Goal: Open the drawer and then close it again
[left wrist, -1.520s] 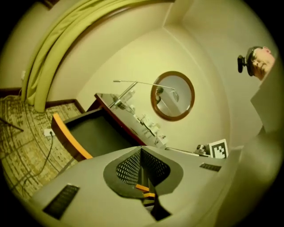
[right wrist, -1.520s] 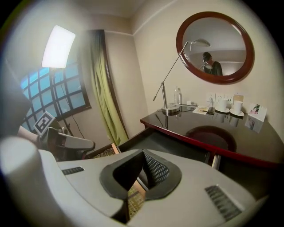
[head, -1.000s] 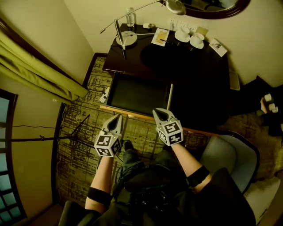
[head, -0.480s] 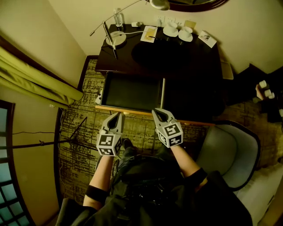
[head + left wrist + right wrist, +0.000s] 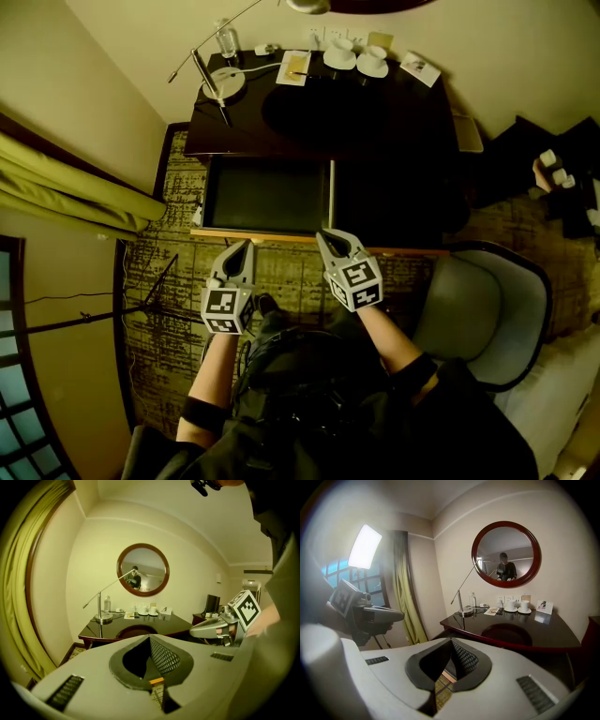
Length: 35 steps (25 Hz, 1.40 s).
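- Left gripper (image 5: 245, 247): jaws closed together, nothing between them. Held low in front of the person, tip pointing at the drawer front and just short of it.
- Right gripper (image 5: 328, 235): jaws likewise closed, holding nothing. Its tip is at the front edge of the drawer, near the right-hand corner. Whether it touches the wood cannot be told from above.
- Drawer (image 5: 265, 195): pulled well out from under the desk over the patterned carpet (image 5: 169, 309). The dark interior is exposed and looks empty, and the pale front rail is nearest the person.
- Chair (image 5: 478, 309): grey, pushed aside to the person's right, clear of the drawer's path.
- Desk (image 5: 375, 122): dark and glossy, set into the corner.
- Back of the desk: a lamp (image 5: 214, 82), a bottle (image 5: 226, 40) and two cups (image 5: 356, 56) on saucers, none of them near the drawer.
- Round mirror (image 5: 143, 569): on the wall above the desk.
- Status, as judged: the opening half is done and the closing half is not yet done. Both closed tips look placed to push the front rail back in.
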{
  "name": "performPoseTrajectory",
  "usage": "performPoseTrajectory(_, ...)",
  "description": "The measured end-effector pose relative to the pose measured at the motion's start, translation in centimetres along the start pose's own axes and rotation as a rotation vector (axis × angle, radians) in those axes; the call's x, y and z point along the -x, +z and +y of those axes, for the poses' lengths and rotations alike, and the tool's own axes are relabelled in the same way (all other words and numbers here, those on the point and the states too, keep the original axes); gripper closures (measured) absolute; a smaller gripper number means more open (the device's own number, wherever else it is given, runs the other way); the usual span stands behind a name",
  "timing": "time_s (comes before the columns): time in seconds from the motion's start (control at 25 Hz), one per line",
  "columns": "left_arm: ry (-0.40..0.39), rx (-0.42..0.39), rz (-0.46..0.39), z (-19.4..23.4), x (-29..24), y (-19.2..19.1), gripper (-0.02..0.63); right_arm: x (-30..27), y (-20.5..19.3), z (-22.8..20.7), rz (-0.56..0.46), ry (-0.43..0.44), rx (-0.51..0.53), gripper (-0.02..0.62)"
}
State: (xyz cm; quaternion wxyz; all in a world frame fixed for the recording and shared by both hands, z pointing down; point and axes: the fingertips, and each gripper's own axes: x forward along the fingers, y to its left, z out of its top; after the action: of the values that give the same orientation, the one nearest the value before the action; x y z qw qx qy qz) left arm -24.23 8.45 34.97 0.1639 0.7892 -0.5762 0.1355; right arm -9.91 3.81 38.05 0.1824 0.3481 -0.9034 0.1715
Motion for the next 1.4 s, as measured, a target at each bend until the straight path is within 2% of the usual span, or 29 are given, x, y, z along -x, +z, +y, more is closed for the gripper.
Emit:
performPoseTrajectory(0.24,0.000,0.011,0.025,-0.3,-0.7,-0.9,0.604,-0.1,-0.5,-0.4,0.014,-0.010,-0.002,0.595)
performPoseTrajectory(0.8,-0.056,0.009,0.110,-1.5,-2.9,-4.5,0.604,0.7,-2.9,-2.2,0.047,-0.059,-0.050,0.595)
performPoseTrajectory(1.04,-0.088,-0.011,0.218,-2.7,-5.5,-10.2,0.604,1.1,-5.2,-3.1,0.078,-0.091,-0.080,0.595)
performPoseTrajectory(1.4,-0.082,0.019,0.412,-2.3,-11.6,-23.3,0.604,-1.6,-11.8,-4.7,0.142,-0.134,-0.127,0.595)
